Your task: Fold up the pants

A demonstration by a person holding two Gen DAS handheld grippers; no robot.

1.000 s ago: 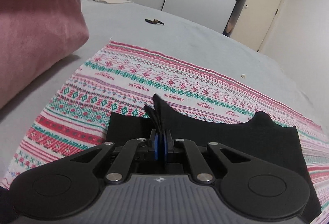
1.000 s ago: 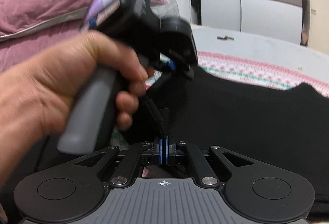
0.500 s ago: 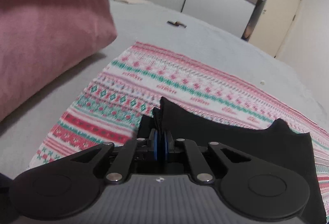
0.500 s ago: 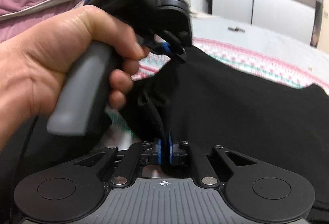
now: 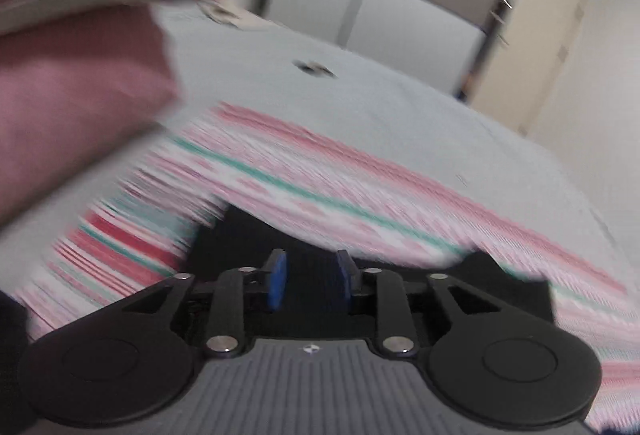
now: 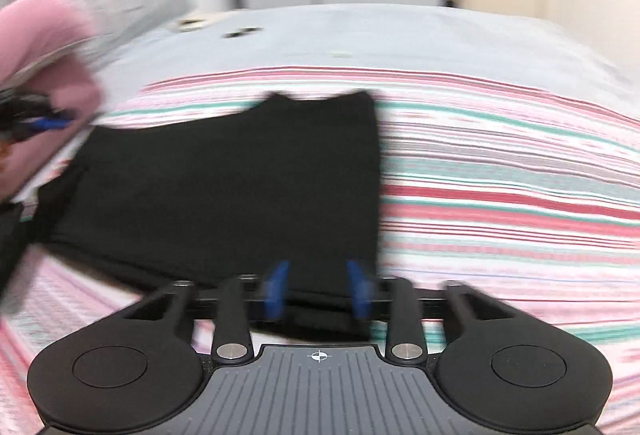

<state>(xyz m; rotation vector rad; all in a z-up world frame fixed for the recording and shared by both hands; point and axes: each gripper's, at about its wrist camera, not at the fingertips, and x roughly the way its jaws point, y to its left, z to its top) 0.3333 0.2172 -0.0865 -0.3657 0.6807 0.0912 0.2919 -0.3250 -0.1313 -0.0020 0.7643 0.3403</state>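
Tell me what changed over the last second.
Both let go: the left hand-held gripper and right hand-held gripper, earlier pinching the black pants, are opening, pads clear of the fabric. The pants now lie folded flat. The striped cloth stayed put.

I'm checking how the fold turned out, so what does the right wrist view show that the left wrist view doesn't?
Only the right wrist view shows the black pants nearly whole, lying folded and flat on the striped cloth, with the left gripper at the frame's left edge.

Only the left wrist view shows the pink pillow large and close, and just a strip of the pants.

Both show blue pads standing apart with jaws opening and nothing pinched, including the right gripper, plus the grey bed and the wardrobe behind.
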